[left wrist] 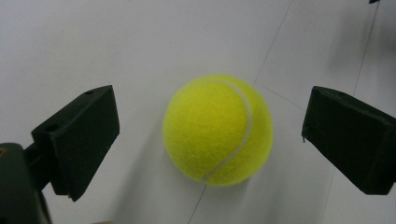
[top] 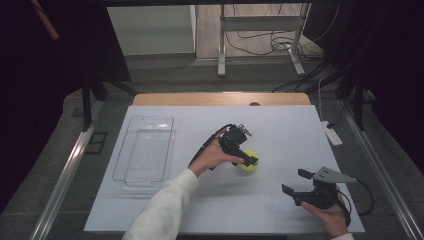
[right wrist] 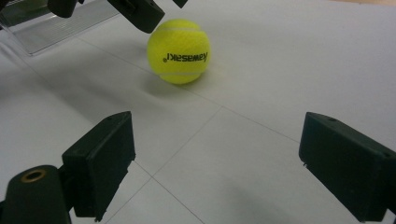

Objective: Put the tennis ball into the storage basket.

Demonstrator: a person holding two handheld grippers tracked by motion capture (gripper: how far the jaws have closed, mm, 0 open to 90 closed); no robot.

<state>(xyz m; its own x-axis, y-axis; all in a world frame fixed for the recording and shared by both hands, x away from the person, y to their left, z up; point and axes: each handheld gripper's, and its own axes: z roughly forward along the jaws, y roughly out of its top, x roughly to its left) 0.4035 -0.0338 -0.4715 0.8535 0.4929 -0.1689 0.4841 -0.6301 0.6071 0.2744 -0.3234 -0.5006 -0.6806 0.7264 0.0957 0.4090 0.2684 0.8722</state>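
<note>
In the high view the left claw (top: 248, 159) covers a good chunk of the tennis ball (top: 249, 165), so its logo can't be seen there. The clear tray (right wrist: 44, 25) gets cut off by the top-left edge in the right gripper view. The person's right hand (top: 331, 215) runs off the bottom edge.

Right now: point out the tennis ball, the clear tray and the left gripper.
tennis ball (left wrist: 217, 129), left gripper view, middle of the yellow felt.
clear tray (top: 131, 129), high view, its left rim.
left gripper (top: 249, 160), high view, midway between its fingertips, over the ball.
</note>
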